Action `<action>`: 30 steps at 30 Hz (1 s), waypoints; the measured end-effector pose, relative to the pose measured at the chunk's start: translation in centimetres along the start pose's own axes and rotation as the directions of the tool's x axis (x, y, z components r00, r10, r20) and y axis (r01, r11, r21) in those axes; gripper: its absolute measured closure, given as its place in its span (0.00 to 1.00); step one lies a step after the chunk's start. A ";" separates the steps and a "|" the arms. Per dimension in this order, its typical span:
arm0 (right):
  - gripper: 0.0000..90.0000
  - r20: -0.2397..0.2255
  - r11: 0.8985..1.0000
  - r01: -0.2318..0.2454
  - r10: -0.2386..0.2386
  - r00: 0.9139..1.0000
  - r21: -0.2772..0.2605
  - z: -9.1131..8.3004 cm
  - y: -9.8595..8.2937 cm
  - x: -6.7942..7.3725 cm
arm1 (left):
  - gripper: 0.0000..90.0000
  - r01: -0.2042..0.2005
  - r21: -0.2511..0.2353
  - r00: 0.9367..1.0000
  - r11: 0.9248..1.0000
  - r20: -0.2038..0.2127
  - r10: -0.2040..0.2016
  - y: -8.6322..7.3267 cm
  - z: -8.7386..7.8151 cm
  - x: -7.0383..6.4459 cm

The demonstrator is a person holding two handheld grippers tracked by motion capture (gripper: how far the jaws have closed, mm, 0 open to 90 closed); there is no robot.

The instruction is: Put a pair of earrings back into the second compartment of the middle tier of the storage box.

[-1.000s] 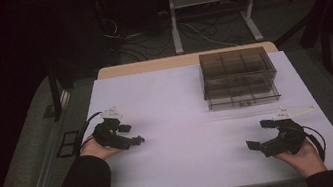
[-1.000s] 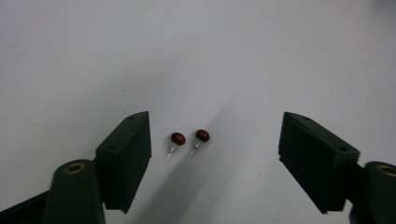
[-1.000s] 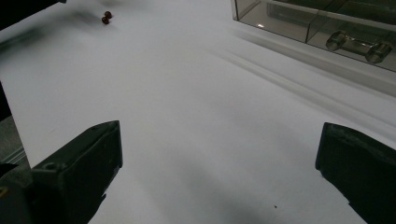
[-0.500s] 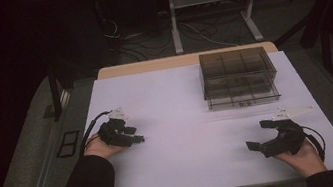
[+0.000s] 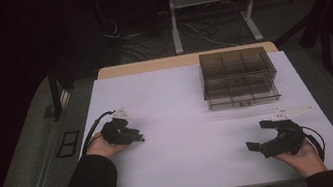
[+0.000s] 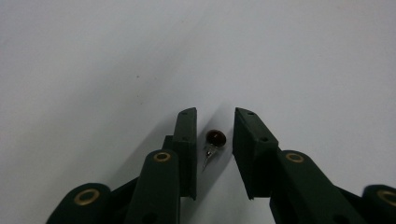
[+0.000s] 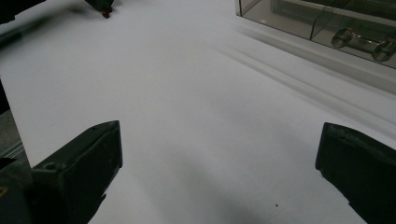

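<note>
While apart: two hand-held grippers (image 5: 133,138) (image 5: 258,142), one bead (image 6: 215,137).

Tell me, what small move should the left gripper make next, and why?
Probably close. In the left gripper view a small red bead with a metal stem lies on the table between the left gripper's jaws, which stand apart and seem not to touch it. Easing them shut should catch it. The right gripper rests wide open, apart.
</note>
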State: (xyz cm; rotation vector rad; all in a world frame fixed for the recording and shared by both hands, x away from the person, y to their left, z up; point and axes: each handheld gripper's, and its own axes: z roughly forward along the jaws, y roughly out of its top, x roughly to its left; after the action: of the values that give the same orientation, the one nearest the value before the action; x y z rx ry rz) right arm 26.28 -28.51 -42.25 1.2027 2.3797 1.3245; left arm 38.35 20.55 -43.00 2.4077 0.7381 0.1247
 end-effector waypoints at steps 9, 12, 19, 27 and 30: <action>0.00 0.000 1.000 0.001 -0.001 1.000 0.000 0.0 0.0 0.0 | 0.87 -0.020 0.016 1.000 1.000 -0.020 0.020 0.1 0.4 0.0; 0.00 0.001 1.000 0.001 -0.001 1.000 -0.001 0.0 0.0 0.0 | 0.87 -0.025 0.017 1.000 1.000 -0.016 0.026 0.1 0.3 0.0; 0.00 0.001 1.000 0.001 -0.001 1.000 -0.002 -0.1 0.0 0.0 | 0.87 -0.002 -0.010 1.000 1.000 0.010 0.002 0.4 0.2 -0.1; 0.00 0.003 1.000 0.001 -0.001 1.000 -0.003 -0.1 0.0 0.0 | 0.87 0.012 -0.054 0.999 0.998 0.034 -0.010 2.1 -1.2 -0.5; 0.00 0.002 1.000 -0.003 0.003 1.000 -0.002 -0.1 0.0 0.0 | 0.87 -0.003 -0.076 0.999 0.997 0.040 0.006 3.2 -1.8 -0.7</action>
State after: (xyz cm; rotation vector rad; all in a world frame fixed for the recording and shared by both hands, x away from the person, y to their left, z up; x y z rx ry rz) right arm 26.23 -28.60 -42.18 1.2063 2.3755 1.3258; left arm 38.81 19.04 -39.58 2.3332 0.6973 0.1041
